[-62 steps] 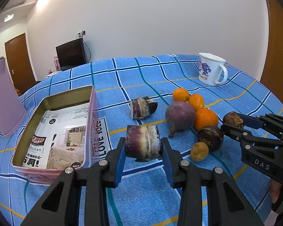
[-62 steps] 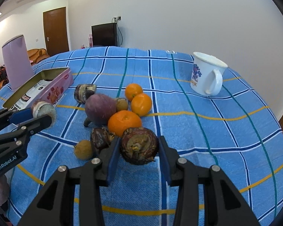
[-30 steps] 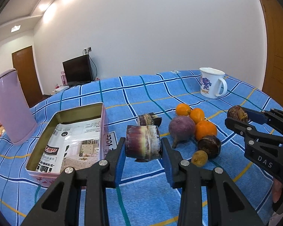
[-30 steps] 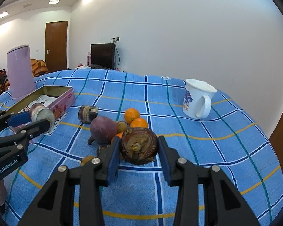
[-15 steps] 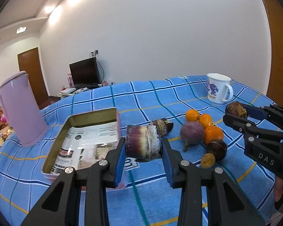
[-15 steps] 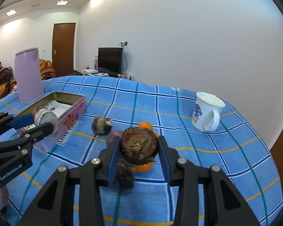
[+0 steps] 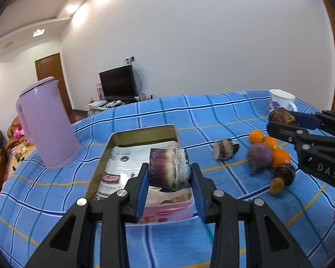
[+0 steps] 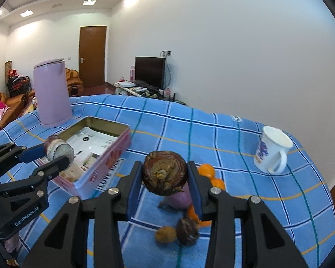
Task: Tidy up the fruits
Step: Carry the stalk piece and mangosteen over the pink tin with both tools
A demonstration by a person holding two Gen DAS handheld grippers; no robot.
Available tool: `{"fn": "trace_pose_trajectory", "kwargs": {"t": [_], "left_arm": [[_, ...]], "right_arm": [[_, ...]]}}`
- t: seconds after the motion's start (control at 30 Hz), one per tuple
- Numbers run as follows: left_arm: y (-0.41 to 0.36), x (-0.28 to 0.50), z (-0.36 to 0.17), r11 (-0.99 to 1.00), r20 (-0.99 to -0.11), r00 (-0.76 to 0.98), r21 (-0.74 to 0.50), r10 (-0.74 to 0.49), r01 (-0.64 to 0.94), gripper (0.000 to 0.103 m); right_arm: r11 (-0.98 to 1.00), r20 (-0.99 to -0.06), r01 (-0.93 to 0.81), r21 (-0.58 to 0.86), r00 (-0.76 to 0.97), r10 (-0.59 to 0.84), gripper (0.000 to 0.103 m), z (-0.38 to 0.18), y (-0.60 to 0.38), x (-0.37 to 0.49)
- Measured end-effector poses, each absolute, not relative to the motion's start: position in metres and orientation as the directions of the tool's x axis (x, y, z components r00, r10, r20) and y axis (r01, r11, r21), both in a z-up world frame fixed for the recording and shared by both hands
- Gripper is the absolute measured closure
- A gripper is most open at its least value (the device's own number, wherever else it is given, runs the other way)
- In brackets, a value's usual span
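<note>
My left gripper (image 7: 169, 186) is clamped on the purple stalk piece (image 7: 169, 170), its long axis crosswise between the pads, directly over the pink tin (image 7: 143, 131); this hand is nearer. My right gripper (image 8: 164, 191) clamps the round brown fruit (image 8: 164, 172), the tin lying to its left.

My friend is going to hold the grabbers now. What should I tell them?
Left tool: shut on a purple cane chunk, above the near end of the pink tin.
Right tool: shut on a round brown fruit, above the fruit pile.
Tin holds only printed paper; no fruit inside yet.
Left on the blue cloth: another cane chunk, oranges, purple root, two small fruits.
</note>
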State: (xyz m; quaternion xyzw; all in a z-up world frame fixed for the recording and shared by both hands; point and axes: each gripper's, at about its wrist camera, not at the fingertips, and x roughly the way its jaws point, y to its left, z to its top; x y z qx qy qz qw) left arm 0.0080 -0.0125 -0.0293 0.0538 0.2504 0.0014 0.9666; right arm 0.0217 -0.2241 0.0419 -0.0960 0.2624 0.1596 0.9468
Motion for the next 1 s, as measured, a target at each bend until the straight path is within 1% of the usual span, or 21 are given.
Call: {"fn": "trace_pose_trajectory", "kwargs": {"t": [0.5,0.63,1.0], "left_arm": [[0.038,0.02,-0.032,0.992,-0.511,0.853,0.112,0.109,-0.059,0.065],[0.051,0.028,-0.032,0.991,-0.521,0.845,0.112,0.123,-0.075,0.065],[0.086,0.062,-0.038,0.994,-0.583,0.805,0.062,0.106,-0.086,0.065]], "right_arm": [[0.89,-0.549,-0.447,-0.087,0.767,0.332,0.06,0.049,-0.166,0.043],[0.879,-0.564,-0.473,-0.065,0.744,0.359,0.06,0.05,-0.154,0.053],[0.862,-0.607,-0.507,-0.009,0.688,0.399,0.06,0.035,-0.122,0.08]]}}
